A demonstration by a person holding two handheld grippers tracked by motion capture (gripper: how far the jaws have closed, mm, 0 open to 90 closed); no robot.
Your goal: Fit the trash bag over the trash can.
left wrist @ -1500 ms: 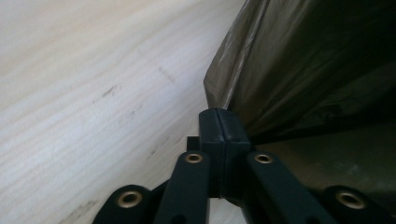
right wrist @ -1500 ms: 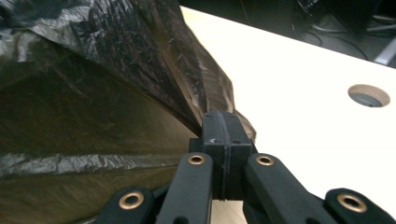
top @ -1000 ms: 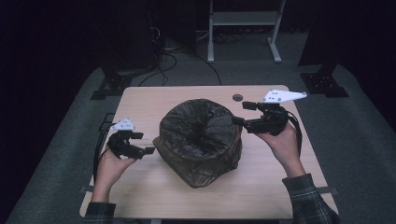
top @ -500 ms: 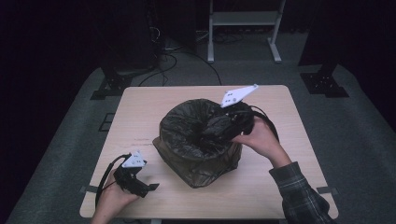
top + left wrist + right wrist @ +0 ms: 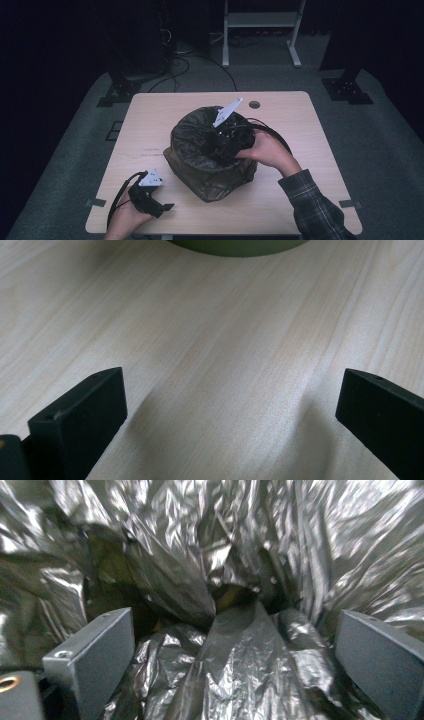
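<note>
An olive bin lined with a crinkled black bag [image 5: 210, 170] stands mid-table. My right gripper [image 5: 222, 145] reaches into the bag's mouth from the right, its grey plate tilted up above the rim. Its jaws have just been opening and stand open over the crumpled black bag [image 5: 200, 555], gripper [image 5: 235, 655] pressing on nothing. My left gripper [image 5: 164, 206] lies low near the table's front left corner, apart from the bin. Its jaws have also just opened wider; this gripper [image 5: 230, 405] stands open over bare wood, with the bin's olive base [image 5: 240, 246] ahead.
The light wooden table [image 5: 310, 130] has a small round cable hole [image 5: 254, 104] at the back. Behind it on the dark floor stand a white frame [image 5: 260, 20], black stand feet [image 5: 117, 95] and loose cables. A plaid sleeve [image 5: 315, 205] crosses the front right.
The right gripper moved left from beside the bin into the bag's mouth. The left hand drew back from the bin's left side to the table's front left and sank lower.
</note>
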